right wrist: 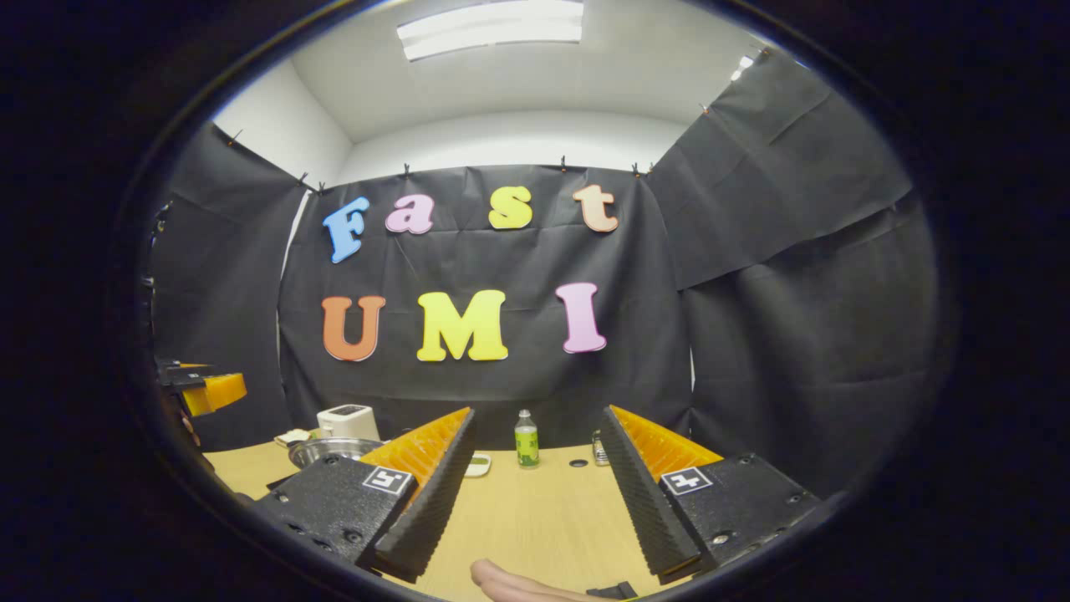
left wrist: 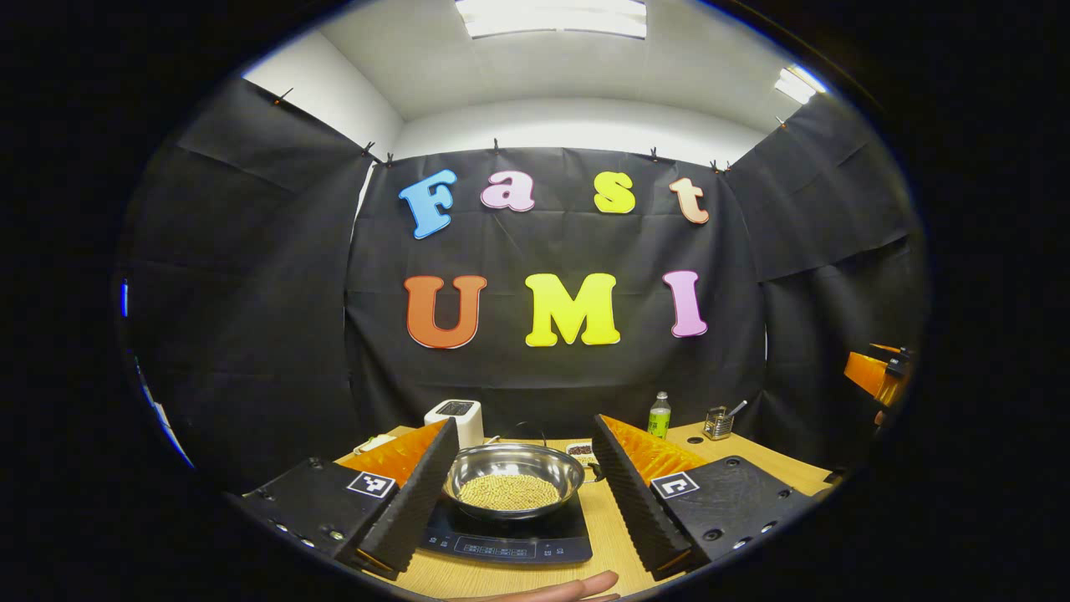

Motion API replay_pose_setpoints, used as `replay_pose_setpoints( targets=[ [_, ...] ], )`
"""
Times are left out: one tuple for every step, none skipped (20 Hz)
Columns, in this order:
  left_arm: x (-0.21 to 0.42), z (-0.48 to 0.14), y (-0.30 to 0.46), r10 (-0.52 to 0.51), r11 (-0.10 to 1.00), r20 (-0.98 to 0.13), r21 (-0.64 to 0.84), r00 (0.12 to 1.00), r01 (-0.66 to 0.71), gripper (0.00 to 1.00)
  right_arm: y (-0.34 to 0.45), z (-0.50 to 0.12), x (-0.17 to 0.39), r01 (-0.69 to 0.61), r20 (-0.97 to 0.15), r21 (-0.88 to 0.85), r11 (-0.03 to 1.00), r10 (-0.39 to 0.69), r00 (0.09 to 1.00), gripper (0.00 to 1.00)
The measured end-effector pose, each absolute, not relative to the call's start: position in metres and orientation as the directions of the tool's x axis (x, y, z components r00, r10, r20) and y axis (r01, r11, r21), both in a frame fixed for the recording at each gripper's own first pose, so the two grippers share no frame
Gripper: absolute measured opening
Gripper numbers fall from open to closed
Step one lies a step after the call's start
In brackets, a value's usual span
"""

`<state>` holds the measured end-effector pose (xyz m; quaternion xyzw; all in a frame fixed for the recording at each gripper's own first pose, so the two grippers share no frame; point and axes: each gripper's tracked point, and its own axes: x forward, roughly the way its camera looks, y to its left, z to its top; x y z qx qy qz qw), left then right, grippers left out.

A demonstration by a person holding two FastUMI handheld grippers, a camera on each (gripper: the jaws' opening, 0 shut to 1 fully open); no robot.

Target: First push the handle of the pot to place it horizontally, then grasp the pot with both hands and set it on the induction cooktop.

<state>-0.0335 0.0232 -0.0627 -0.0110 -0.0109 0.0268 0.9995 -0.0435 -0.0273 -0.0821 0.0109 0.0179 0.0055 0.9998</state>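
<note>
Step in hand, judged: the placing looks done. The pot (left wrist: 513, 482), steel and holding small tan grains, already sits on the induction cooktop (left wrist: 501, 539); its handle cannot be made out, so the horizontal push cannot be confirmed. Nothing left but to back the tongs clear without knocking the rim.

Room: black cloth walls, white ceiling with lit panels.

Surface: light wooden table (right wrist: 535, 510), the cooktop near its front edge in the left gripper view.

Left gripper (left wrist: 518, 485): jaws spread wide, standing either side of the pot and apart from it, gripping nothing. Right gripper (right wrist: 535, 493): jaws likewise wide over bare table, nothing between them; the pot (right wrist: 330, 451) lies off to its left, partly hidden behind one finger.

Smaller items: white appliance (left wrist: 458, 418) behind the pot, green bottle (right wrist: 526, 441) at the back edge, small metal holder (left wrist: 717, 423) with a utensil beside it.

Part of a hand (left wrist: 568, 589) shows at the lower edge
</note>
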Motion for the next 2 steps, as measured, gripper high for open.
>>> replay_pose_setpoints(
  targets=[
    [-0.0338, -0.0642, 0.0217, 0.050, 0.998, 0.020, -0.027, 0.999, -0.049, 0.95, -0.0304, -0.0833, -0.0427, -0.006, -0.036, 0.027, 1.000, 0.007, 0.999, 0.92],
    [-0.0323, -0.0646, 0.0218, 0.047, 0.998, 0.018, -0.032, 0.999, -0.046, 0.84, -0.0338, -0.0837, -0.0419, 0.002, -0.039, 0.027, 1.000, -0.001, 0.999, 0.92]
  ],
)
